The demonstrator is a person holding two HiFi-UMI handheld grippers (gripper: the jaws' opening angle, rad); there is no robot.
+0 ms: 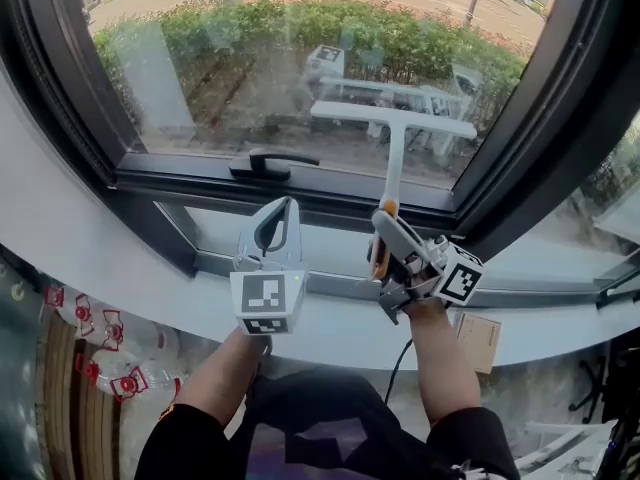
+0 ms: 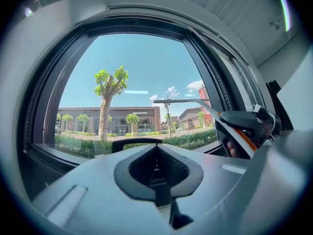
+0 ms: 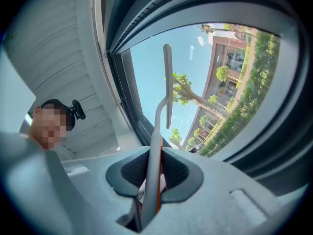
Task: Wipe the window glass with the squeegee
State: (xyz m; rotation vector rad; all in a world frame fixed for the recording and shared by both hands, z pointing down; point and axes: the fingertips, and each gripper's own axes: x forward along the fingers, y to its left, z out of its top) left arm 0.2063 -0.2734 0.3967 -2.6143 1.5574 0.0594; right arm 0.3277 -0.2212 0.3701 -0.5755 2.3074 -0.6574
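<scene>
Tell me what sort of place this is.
Likely a room at street level, seen from inside: a dark window frame with a handle, a white sill below, and a hedge, trees and low buildings beyond the glass.

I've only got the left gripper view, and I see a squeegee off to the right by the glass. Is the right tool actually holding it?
Observer: Yes. In the right gripper view the right tool is shut on the squeegee, whose handle runs up between the jaws.
Operator: Where does the blade sit on the pane?
Observer: The head view shows it lying level across the lower right of the glass, higher than the window handle and to its right.
Operator: And where is my left tool relative to all that?
Observer: In the head view the left tool is above the white sill, left of the right tool and apart from the squeegee.
</scene>
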